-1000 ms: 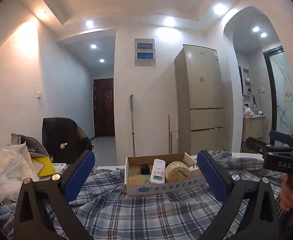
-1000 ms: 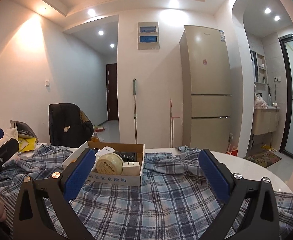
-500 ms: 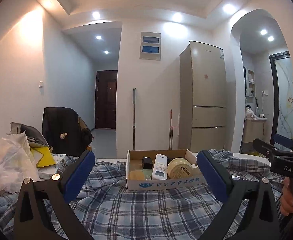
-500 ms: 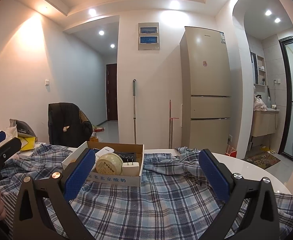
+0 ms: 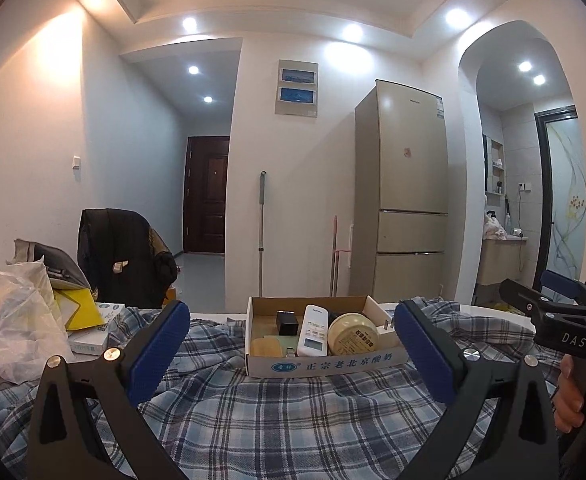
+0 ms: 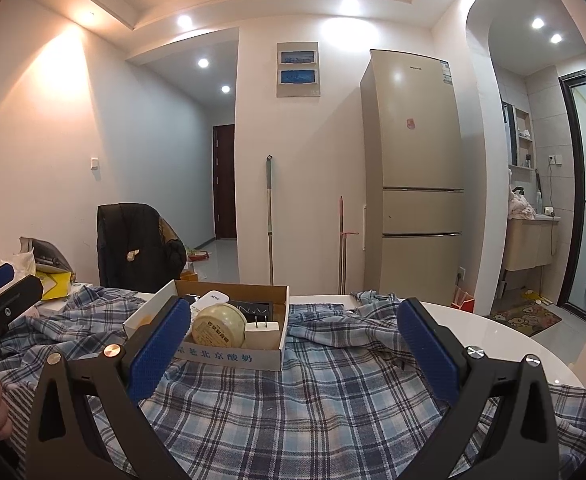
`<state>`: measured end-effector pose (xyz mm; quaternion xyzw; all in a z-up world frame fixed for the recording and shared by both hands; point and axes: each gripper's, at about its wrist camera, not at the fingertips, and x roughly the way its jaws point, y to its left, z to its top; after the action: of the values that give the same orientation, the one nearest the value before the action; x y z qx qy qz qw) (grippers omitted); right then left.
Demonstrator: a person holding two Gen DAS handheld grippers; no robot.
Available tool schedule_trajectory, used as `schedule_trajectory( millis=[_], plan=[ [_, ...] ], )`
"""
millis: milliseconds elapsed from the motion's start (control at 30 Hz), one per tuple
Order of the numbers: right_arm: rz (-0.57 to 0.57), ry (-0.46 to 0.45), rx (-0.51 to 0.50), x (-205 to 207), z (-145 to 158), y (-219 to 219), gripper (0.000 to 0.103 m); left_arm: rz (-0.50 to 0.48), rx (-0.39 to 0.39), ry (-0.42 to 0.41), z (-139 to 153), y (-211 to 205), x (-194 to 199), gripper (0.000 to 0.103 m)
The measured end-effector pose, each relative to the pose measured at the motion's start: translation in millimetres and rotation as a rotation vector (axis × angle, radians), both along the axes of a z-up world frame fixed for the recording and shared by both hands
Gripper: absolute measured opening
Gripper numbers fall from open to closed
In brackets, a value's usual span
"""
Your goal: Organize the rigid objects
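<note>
A shallow cardboard box (image 5: 325, 362) (image 6: 229, 354) rests on a blue plaid cloth (image 5: 277, 412) (image 6: 313, 400). Inside lie a white remote (image 5: 313, 330) (image 6: 212, 299), a round cream tin (image 5: 353, 334) (image 6: 219, 325), a small black block (image 5: 287, 322), a tan flat piece (image 5: 265, 346), a white plug adapter (image 6: 263, 332) and a dark flat item (image 6: 253, 307). My left gripper (image 5: 293, 344) stands open just short of the box, fingers either side of it, holding nothing. Open too, my right gripper (image 6: 293, 340) sits right of the box, empty.
A white plastic bag (image 5: 9, 320), yellow packet (image 5: 79, 312) and white carton (image 5: 93, 340) pile at the left. A black jacket hangs on a chair (image 5: 121, 256) behind. The round white table (image 6: 493, 332) shows bare at right. A fridge (image 5: 405, 216) and mop (image 5: 261, 232) stand beyond.
The left wrist view has tilted up slightly, so the box sits a little lower and nearer between the fingers. The right view has barely shifted. Both grippers stay open.
</note>
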<state>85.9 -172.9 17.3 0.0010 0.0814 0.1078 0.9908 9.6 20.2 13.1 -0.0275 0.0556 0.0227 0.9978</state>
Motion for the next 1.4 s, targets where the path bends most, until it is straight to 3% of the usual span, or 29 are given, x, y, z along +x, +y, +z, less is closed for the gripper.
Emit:
schedule_trajectory(
  millis=[1400],
  plan=[
    [-0.002, 0.003, 0.001, 0.3, -1.1, 0.5, 0.103, -0.004, 0.005, 0.008, -2.2, 5.7, 1.6, 0.103]
  ],
)
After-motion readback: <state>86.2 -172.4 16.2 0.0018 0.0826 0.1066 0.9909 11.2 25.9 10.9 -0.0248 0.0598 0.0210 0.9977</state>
